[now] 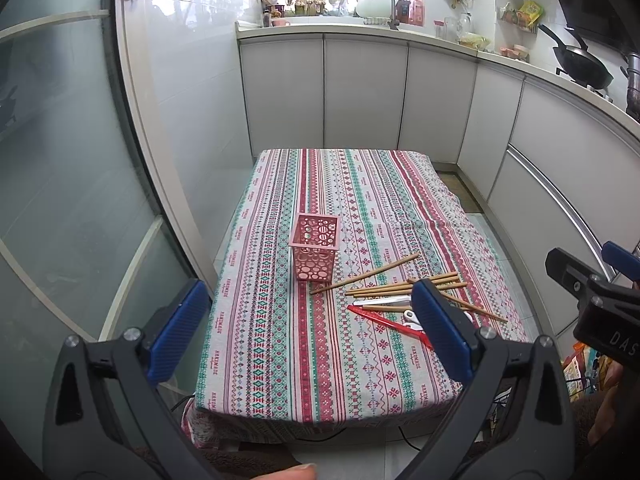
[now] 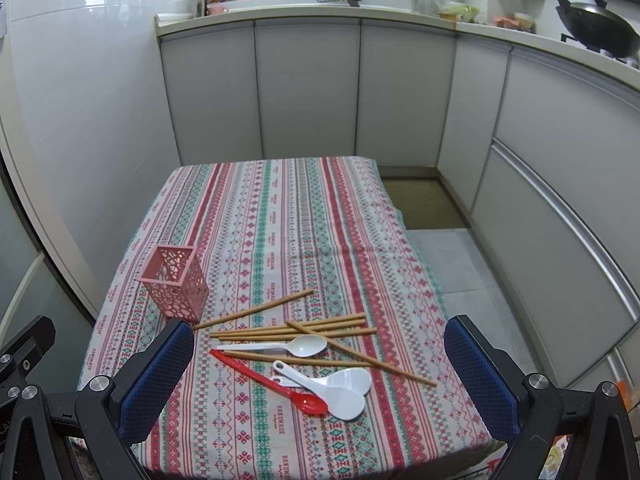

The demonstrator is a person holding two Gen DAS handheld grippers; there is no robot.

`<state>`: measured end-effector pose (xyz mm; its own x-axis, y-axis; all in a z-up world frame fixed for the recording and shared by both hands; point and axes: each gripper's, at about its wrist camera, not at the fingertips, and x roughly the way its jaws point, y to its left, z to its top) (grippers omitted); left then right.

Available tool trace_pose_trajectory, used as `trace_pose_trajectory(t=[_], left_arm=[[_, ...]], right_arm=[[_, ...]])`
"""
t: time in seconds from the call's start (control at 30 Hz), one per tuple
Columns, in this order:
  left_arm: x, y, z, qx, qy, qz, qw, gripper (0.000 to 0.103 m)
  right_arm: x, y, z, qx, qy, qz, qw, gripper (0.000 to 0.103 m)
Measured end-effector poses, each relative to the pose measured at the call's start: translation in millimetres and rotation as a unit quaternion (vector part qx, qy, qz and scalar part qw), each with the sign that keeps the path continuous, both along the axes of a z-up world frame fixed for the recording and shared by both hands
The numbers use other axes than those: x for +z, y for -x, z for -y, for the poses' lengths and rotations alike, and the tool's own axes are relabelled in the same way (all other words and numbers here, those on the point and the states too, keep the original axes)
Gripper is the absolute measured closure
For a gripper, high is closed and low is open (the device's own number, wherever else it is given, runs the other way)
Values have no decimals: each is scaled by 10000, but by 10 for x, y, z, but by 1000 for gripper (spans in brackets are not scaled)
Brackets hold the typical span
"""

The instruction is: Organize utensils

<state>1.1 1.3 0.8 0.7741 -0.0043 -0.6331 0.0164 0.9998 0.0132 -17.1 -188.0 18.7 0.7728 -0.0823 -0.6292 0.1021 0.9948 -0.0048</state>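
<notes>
- The left claw (image 1: 304, 328) hangs over the near edge of the surface (image 2: 304, 216), its blue pads spread wide with nothing between them; it looks poised rather than committed to anything.
- The right claw (image 2: 320, 380) is likewise wide open and empty, aimed over the loose pile, which suggests it will take the first pick.
- The pink perforated holder (image 2: 174, 282) stands upright near the left edge of the striped cloth, just beside the pile, probably set there so each piece has only a short trip. Through its cut-out walls I see nothing inside.
- The wooden chopsticks (image 2: 292, 330) lie scattered flat, several roughly parallel, one crossing diagonally over the others, one apart and nearer the holder.
- A white spoon (image 2: 308, 346) rests among them; a red spoon (image 2: 268, 380) and two white rice paddles (image 2: 344, 392) overlap nearer the edge.
- Nothing is sorted yet; the crossed pieces look awkward to lift singly.
</notes>
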Motion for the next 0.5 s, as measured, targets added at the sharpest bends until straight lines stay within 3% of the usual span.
trace_pose_trajectory(t=[0.5], left_arm=[[4,6,2,7,1,5,10000,2]], right_arm=[[7,-1,0,-2,-1,-2,10000,0]])
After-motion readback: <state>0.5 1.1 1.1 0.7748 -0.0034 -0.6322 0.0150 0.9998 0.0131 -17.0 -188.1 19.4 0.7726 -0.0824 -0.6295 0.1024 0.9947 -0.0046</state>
